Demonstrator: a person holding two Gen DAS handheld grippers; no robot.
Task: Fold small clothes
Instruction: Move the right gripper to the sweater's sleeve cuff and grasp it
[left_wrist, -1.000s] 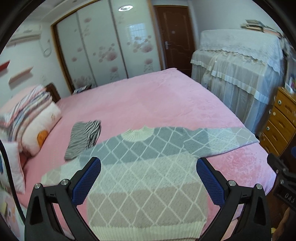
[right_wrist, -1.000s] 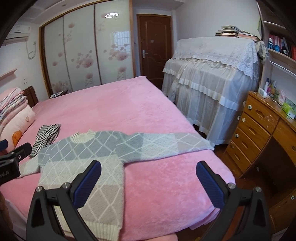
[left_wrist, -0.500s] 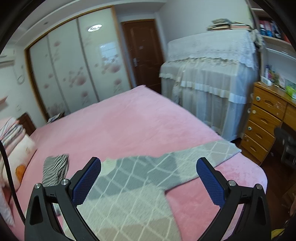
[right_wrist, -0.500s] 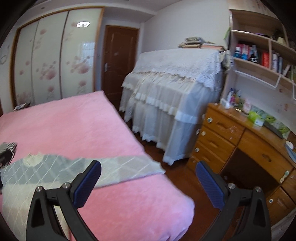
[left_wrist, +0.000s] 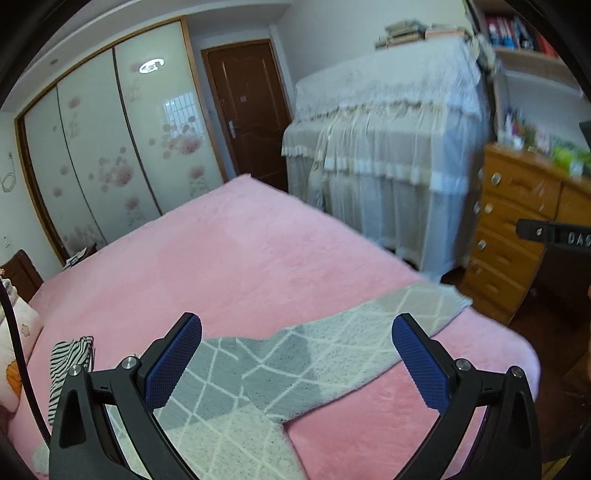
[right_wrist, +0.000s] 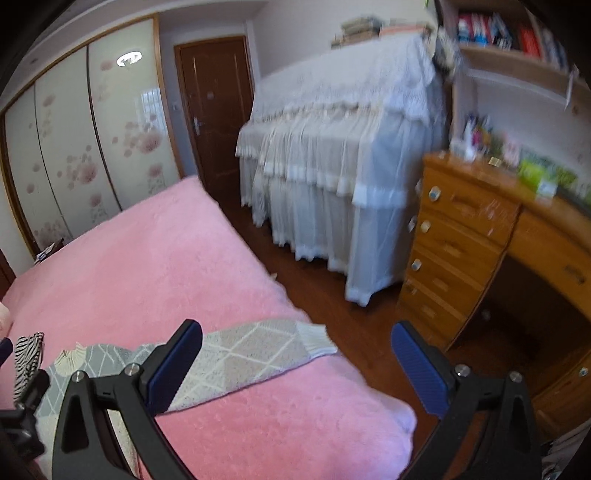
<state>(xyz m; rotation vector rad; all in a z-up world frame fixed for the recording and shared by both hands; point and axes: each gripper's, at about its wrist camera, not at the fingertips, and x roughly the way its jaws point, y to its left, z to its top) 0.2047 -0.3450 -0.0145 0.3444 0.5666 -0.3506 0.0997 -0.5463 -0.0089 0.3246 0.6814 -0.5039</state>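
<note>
Pink bedding covered the bed, with a floral wardrobe and a brown door behind it, a lace-draped piece of furniture to one side and a wooden desk with drawers by the wall.

On the near part of the bedding lay the sweater, grey and beige with a white diamond pattern, spread flat. Its sleeve stretched out toward the bed's edge, the white cuff lying right at that edge. A folded zebra-striped garment sat on the bedding, well apart from the sleeve, on the sweater's far side.

The left gripper hung above the sweater with its jaws spread wide and nothing between them; the sleeve's root and the shoulder showed in the gap, and the sleeve ran out past the right jaw. The right gripper was likewise wide open and holding nothing. The sleeve passed behind its left jaw, the cuff showed between the jaws, and beyond the right jaw were only floor and desk. I could not tell whether either gripper touched the cloth.
</note>
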